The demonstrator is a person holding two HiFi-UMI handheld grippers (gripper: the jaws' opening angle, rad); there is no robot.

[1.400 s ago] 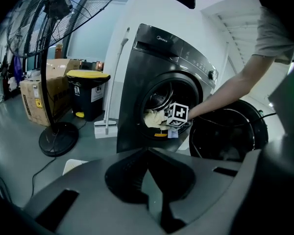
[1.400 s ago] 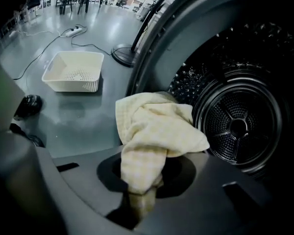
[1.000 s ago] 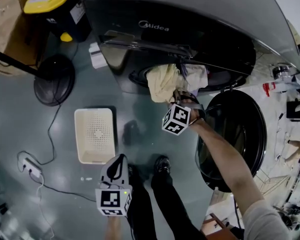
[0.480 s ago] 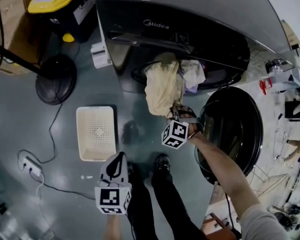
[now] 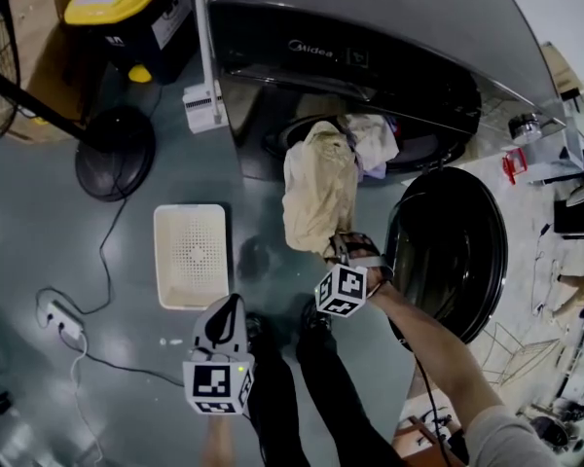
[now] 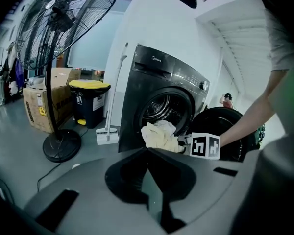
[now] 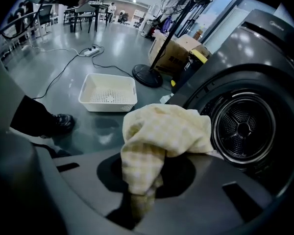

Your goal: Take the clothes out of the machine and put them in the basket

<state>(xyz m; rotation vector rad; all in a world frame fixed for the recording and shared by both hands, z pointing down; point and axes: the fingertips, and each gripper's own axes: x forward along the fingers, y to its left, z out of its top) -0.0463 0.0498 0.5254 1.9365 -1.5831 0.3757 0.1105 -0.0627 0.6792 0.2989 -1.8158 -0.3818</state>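
A pale yellow cloth (image 5: 316, 188) hangs out of the dark grey washing machine (image 5: 370, 47) through its round opening. My right gripper (image 5: 343, 249) is shut on the cloth's lower end, in front of the machine and left of the open door (image 5: 453, 251). In the right gripper view the cloth (image 7: 161, 131) bunches over the jaws, beside the drum (image 7: 242, 126). More light clothes (image 5: 375, 139) sit in the opening. The white basket (image 5: 192, 256) stands on the floor left of the cloth. My left gripper (image 5: 232, 309) is near the basket's lower right corner, shut and holding nothing.
A fan's round base (image 5: 115, 152) and a yellow-lidded black bin (image 5: 127, 8) stand at the left of the machine, and a white broom head (image 5: 204, 105) leans by its corner. A power strip (image 5: 56, 321) with cable lies lower left. The person's shoes (image 5: 316, 319) are below the cloth.
My right gripper has pulled away from the machine toward the person, drawing the yellow cloth further out so that it hangs longer. The left gripper has hardly shifted.
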